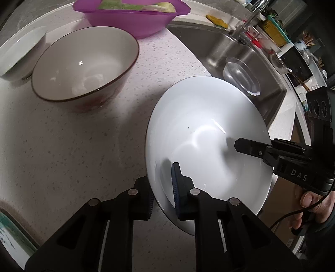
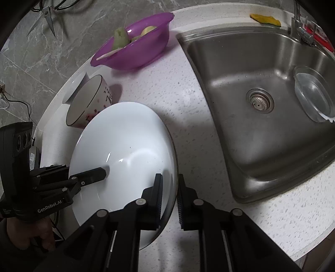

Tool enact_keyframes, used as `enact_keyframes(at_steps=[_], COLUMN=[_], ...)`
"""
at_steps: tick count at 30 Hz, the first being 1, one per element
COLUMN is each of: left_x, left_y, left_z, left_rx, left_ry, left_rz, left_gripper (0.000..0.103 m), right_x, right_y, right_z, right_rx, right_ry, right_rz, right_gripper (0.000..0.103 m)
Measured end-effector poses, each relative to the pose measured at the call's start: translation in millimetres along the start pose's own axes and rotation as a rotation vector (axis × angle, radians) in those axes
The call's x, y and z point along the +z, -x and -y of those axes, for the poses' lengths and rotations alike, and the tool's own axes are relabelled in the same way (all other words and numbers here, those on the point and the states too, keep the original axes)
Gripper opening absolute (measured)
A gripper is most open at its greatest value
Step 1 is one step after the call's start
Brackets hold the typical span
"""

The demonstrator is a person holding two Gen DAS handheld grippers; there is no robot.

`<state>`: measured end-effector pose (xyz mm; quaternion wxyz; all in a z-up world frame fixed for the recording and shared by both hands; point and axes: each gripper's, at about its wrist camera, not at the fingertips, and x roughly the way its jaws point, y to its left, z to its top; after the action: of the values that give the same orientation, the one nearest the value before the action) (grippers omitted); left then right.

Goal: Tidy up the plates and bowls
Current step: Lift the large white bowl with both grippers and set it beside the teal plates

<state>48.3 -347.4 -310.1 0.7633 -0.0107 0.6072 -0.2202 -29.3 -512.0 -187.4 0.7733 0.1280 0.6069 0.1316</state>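
A large white plate (image 1: pixel 201 129) (image 2: pixel 125 142) is held tilted above the speckled counter by both grippers. My left gripper (image 1: pixel 162 186) is shut on the plate's near rim, one finger inside, one outside. My right gripper (image 2: pixel 169 188) is shut on the opposite rim; it shows in the left wrist view (image 1: pixel 249 147) at the right. A brown-rimmed bowl (image 1: pixel 88 62) (image 2: pixel 88 100) stands on the counter beyond the plate. A small white dish (image 1: pixel 18 52) sits behind it at the far left.
A purple basin (image 1: pixel 134 16) (image 2: pixel 136 46) with vegetable pieces stands at the back. A steel sink (image 2: pixel 261 104) lies to the right, with a clear glass bowl (image 2: pixel 314 96) in it and a tap (image 2: pixel 299 27) behind. Scissors (image 2: pixel 48 14) hang on the wall.
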Motion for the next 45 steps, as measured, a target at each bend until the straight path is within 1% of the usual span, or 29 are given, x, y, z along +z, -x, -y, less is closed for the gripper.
enact_keyframes(at_steps=[3, 6, 11, 17, 20, 26, 31, 38, 41, 45], left_x=[-4, -13, -39, -61, -63, -70, -76, -86, -89, -84], left_y=[11, 26, 41, 51, 59, 82, 91, 87, 91, 83], left_z=[-5, -15, -37, -58, -64, -79, -88, -101, -108, -106], left_rx=[0.012, 0.021, 0.039, 0.052, 0.044, 0.02, 0.018, 0.034, 0.043, 0.046], left_ry=[0.01, 0.033, 0.095, 0.17, 0.206, 0.262, 0.275, 0.31, 0.321, 0.334], left_rz=[0.008, 0.018, -0.001, -0.019, -0.016, -0.014, -0.036, -0.058, -0.058, -0.064], left_gripper=[0.012, 0.012, 0.012, 0.012, 0.012, 0.012, 0.012, 0.012, 0.012, 0.012], right_x=[-4, -6, -11, -10, -7, -7, -6, -7, -6, -3], right_y=[0, 2, -8, -20, -22, -13, -15, -24, -23, -27], right_z=[-8, -24, -49, -66, -71, -87, -93, -107, -113, -116], right_rx=[0.006, 0.027, 0.05, 0.089, 0.113, 0.108, 0.101, 0.081, 0.084, 0.081], right_ry=[0.004, 0.034, 0.074, 0.063, 0.031, 0.051, 0.04, 0.063, 0.076, 0.093], right_rz=[-0.01, -0.024, -0.061, -0.107, -0.14, -0.183, -0.22, -0.27, -0.278, -0.281], right_gripper=[0.011, 0.01, 0.01, 0.01, 0.01, 0.011, 0.011, 0.011, 0.012, 0.012])
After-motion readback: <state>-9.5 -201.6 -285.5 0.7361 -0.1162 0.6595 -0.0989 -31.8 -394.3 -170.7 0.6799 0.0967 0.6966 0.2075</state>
